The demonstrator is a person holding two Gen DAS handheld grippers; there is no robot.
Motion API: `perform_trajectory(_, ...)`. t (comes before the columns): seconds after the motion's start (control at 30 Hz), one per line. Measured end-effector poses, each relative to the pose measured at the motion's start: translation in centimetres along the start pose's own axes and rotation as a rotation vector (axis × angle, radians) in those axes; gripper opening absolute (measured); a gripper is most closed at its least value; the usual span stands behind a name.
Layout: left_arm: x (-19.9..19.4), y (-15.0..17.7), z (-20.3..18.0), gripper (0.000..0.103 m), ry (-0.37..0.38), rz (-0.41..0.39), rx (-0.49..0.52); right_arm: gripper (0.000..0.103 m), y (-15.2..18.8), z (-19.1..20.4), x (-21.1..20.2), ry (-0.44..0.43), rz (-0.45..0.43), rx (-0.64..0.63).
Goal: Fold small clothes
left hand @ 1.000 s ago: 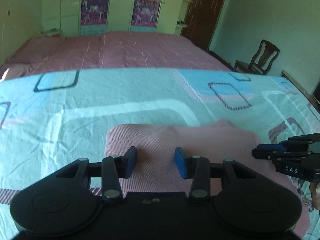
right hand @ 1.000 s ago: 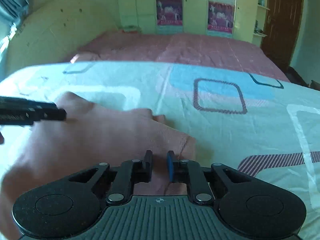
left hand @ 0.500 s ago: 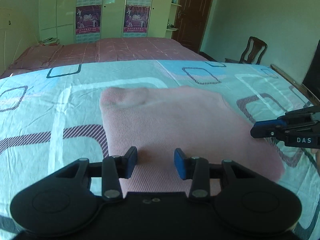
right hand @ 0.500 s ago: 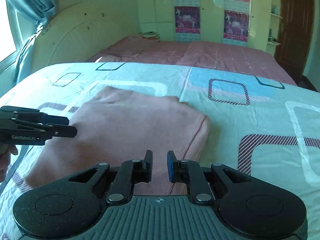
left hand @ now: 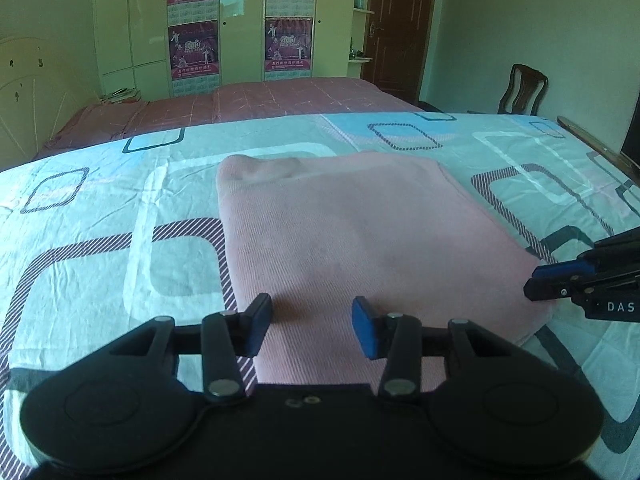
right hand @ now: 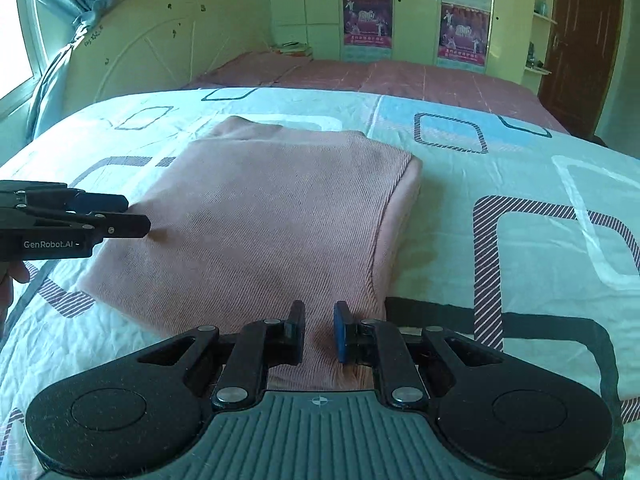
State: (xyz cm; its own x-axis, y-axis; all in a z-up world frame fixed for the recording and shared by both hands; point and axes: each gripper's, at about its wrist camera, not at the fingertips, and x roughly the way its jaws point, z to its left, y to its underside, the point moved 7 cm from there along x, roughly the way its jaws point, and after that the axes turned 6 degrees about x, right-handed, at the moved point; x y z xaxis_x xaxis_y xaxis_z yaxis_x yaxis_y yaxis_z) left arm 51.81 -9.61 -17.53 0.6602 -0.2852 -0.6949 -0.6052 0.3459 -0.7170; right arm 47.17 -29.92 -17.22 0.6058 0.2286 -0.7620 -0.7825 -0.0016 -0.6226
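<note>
A folded pink garment (left hand: 360, 240) lies on a patterned bedsheet (left hand: 100, 248); left gripper (left hand: 312, 326) wide and empty, right gripper (right hand: 319, 330) narrowly parted, gripping nothing

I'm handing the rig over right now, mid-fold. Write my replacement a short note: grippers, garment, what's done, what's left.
Left gripper: open, nothing held, jaws have just been opening a little, above the near edge of the pink ribbed knit garment.
Right gripper: narrow gap, empty, above the garment's near right part.
Garment: folded into a rough rectangle, flat on the patterned light-blue bedsheet.
Done: that fold looks laid.
Left: probably smooth or fold once more; the far left corner looks lumpy.
</note>
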Motion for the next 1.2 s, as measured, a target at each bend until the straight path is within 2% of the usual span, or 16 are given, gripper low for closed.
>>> perform_trajectory(0.07,0.1,1.3,-0.2,0.042,-0.007,0.040,-0.003,0.014,1.1,-0.1,0.6,0.017,0.041,-0.005)
perform_trajectory(0.13,0.5,2.7,-0.4,0.043,-0.019,0.079,0.000,0.014,2.1,-0.1,0.8,0.021,0.044,-0.010)
perform_trajectory(0.27,0.2,4.1,0.0,0.046,-0.023,0.080,-0.043,0.014,2.2,0.2,0.6,0.029,0.038,-0.013)
perform_trajectory(0.37,-0.1,4.3,0.0,0.046,-0.031,0.080,-0.046,0.014,1.3,-0.1,-1.2,0.015,-0.058,0.031)
perform_trajectory(0.47,-0.3,4.4,-0.2,0.046,-0.039,0.079,-0.047,0.014,0.9,-0.7,-1.8,0.025,-0.089,0.063)
perform_trajectory(0.53,-0.3,4.4,-0.3,0.046,-0.044,0.079,-0.052,0.014,1.3,-1.0,-1.0,0.018,-0.044,0.073)
perform_trajectory(0.6,-0.4,4.5,-0.4,0.046,-0.049,0.080,-0.055,0.014,2.6,-1.5,0.7,0.044,0.043,0.059)
perform_trajectory(0.87,-0.5,4.5,-0.7,0.046,-0.077,0.087,-0.063,0.014,3.5,-2.2,0.6,0.009,0.030,0.082)
perform_trajectory(0.97,-0.6,4.5,-0.8,0.049,-0.094,0.092,-0.064,0.014,3.5,-2.3,0.7,0.000,0.034,0.076)
perform_trajectory(1.1,-0.7,4.6,-0.6,0.059,-0.126,0.108,-0.056,0.014,3.5,-2.3,0.7,-0.014,0.040,0.050)
perform_trajectory(1.2,-1.3,4.6,-0.4,0.062,-0.129,0.115,-0.061,0.014,3.7,-2.4,0.6,-0.032,0.069,0.024)
